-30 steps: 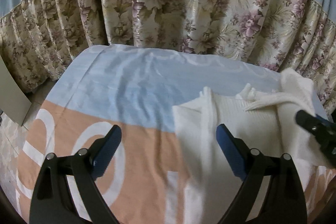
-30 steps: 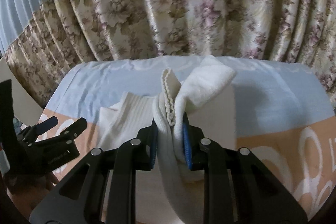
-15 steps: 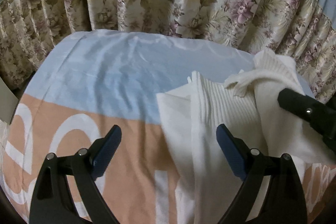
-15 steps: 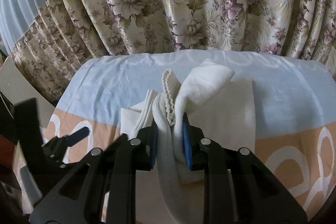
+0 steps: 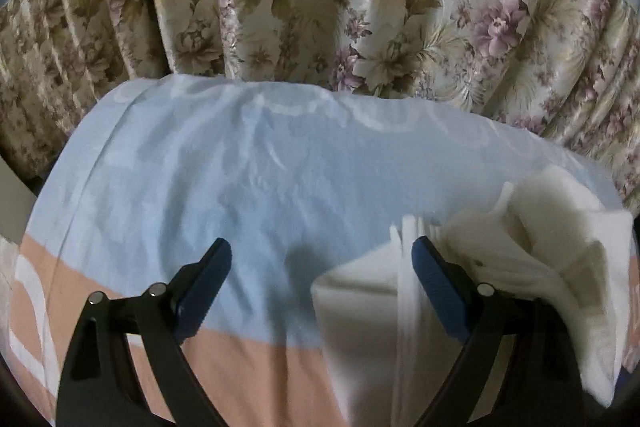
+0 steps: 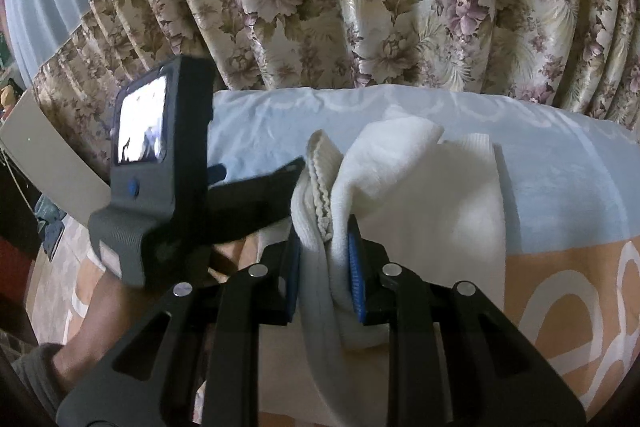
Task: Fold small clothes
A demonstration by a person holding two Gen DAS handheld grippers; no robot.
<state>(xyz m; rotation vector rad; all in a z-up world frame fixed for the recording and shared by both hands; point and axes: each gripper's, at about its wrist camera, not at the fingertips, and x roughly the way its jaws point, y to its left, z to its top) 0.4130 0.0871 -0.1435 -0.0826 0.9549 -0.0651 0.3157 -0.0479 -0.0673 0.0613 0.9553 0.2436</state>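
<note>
Left claw (image 5: 322, 281) nearer white garment (image 5: 532, 259)

Left claw (image 5: 320, 279) spread wide, blue-padded fingers (image 5: 438, 291) far apart, gripping nothing. Right claw (image 6: 324, 267) pinched nearly closed, pads clamped. Left claw's body (image 6: 160, 195) just left of right claw.

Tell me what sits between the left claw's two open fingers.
In the left wrist view, the left claw mostly frames bare blue bedsheet; only the white garment's folded ribbed edge pokes in beside its right finger.
</note>
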